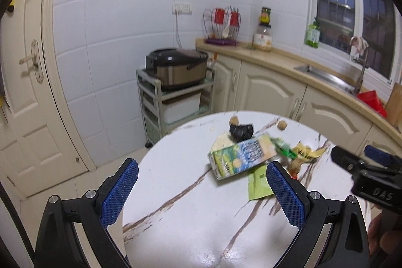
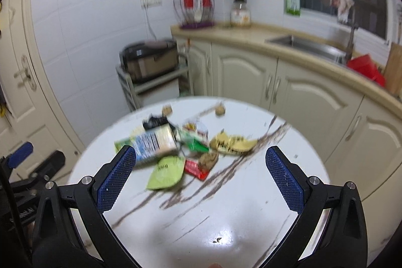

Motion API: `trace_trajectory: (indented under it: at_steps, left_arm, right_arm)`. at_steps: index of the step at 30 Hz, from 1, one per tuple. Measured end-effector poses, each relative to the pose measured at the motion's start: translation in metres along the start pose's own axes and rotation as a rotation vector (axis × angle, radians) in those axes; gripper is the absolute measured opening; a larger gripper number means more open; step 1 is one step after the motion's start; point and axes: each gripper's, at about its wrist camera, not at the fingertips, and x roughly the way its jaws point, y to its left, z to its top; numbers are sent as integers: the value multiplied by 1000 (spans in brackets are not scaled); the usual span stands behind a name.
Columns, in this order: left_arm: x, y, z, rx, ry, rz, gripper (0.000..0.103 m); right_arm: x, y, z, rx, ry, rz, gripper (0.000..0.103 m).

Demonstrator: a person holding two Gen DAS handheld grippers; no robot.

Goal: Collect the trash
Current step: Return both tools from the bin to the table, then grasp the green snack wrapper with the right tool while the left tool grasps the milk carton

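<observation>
A pile of trash lies on the round white marble table (image 1: 191, 217): a green and blue carton (image 1: 241, 158) on its side, a crumpled black bag (image 1: 241, 131), a light green packet (image 1: 258, 183), a yellow wrapper (image 1: 305, 151) and two walnuts (image 1: 282, 125). My left gripper (image 1: 202, 189) is open and empty, above the near table, short of the carton. In the right wrist view the carton (image 2: 155, 143), green packet (image 2: 167, 172), red wrapper (image 2: 194, 168) and yellow wrapper (image 2: 231, 143) lie ahead of my open, empty right gripper (image 2: 201, 175). The right gripper also shows in the left wrist view (image 1: 369, 167).
A kitchen counter (image 1: 271, 58) with a sink (image 1: 326, 78), jars and a utensil rack runs behind the table. A rice cooker (image 1: 177, 70) stands on a small cart to the left. A door (image 1: 22, 92) is at far left.
</observation>
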Motion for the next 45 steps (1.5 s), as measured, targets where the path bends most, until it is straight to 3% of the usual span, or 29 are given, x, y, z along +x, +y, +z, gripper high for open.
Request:
trace_trajectory:
  at_steps: [9, 14, 19, 23, 25, 26, 33, 43, 45]
  left_arm:
    - [64, 12, 9, 3, 106, -1, 100]
    - [94, 22, 18, 1, 140, 1, 100]
    - [117, 25, 23, 5, 160, -6, 100]
    - [131, 21, 24, 20, 171, -19, 100]
    - [139, 20, 26, 26, 174, -25, 100]
    - [143, 19, 28, 27, 176, -32, 100]
    - [163, 4, 30, 89, 174, -72, 100]
    - [205, -48, 34, 342, 163, -58, 100]
    - [214, -56, 35, 389, 159, -65, 93]
  right_arm:
    - [81, 9, -29, 11, 203, 61, 103]
    - [116, 18, -41, 23, 281, 93, 97]
    - [136, 28, -44, 25, 316, 127, 80]
    - [143, 33, -45, 14, 316, 140, 48]
    - [144, 32, -44, 6, 312, 154, 22]
    - [144, 29, -45, 10, 316, 172, 18]
    - [134, 17, -46, 0, 309, 197, 9]
    - [126, -1, -44, 18, 306, 192, 9]
    - [125, -1, -44, 20, 306, 194, 9]
